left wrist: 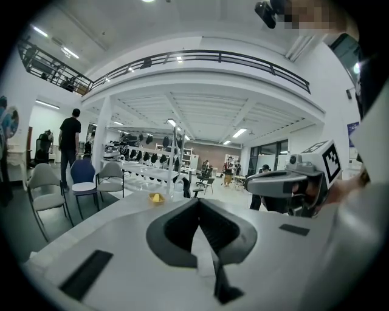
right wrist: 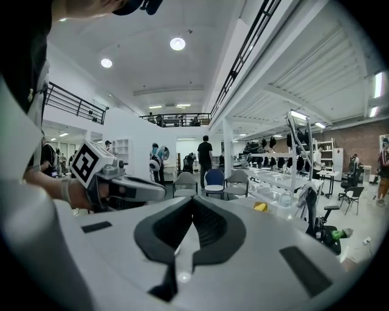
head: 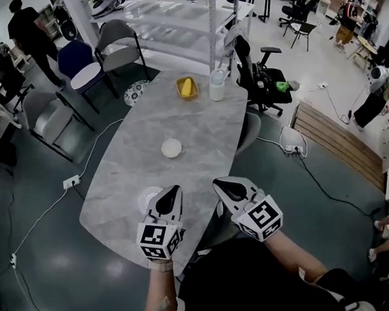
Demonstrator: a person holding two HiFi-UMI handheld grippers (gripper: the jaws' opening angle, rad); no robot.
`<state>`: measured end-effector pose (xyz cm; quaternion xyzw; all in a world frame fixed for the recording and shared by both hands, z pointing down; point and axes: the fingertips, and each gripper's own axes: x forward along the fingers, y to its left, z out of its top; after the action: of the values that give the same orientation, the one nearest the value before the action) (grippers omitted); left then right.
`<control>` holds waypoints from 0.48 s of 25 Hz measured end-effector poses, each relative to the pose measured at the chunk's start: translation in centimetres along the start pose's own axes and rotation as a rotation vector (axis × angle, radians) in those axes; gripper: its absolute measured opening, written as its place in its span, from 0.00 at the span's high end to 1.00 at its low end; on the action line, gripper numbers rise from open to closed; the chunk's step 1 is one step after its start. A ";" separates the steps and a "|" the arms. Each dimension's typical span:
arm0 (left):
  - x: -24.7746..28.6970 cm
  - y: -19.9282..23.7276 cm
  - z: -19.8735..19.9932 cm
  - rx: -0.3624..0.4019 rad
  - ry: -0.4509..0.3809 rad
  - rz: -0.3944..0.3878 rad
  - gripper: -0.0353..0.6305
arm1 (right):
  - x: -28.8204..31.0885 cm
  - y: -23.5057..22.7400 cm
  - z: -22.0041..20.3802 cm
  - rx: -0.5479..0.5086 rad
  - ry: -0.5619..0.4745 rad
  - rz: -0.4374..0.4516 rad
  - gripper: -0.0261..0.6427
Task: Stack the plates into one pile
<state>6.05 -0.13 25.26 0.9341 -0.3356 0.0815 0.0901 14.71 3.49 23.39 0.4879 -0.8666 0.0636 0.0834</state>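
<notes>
Plates lie flat on the grey table (head: pixel 202 126), rims up; being round, they show no long axis. One small white plate (head: pixel 171 147) sits mid-table, well apart from a second white plate (head: pixel 146 197) at the near edge, which is partly hidden under the left gripper (head: pixel 174 188). A yellow dish (head: pixel 187 87) and a clear jug (head: pixel 217 85) stand at the far end. Both the left gripper and the right gripper (head: pixel 219 182) point along the table, jaws pressed together on nothing.
</notes>
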 end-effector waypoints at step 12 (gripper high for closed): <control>-1.3 -0.6 -1.5 -0.022 0.012 0.015 0.93 | -0.8 0.2 -1.4 0.045 0.007 -0.020 0.94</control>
<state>5.31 1.48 26.32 0.9300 -0.3432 0.0840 0.1018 15.12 4.53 24.58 0.4980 -0.8598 0.0837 0.0762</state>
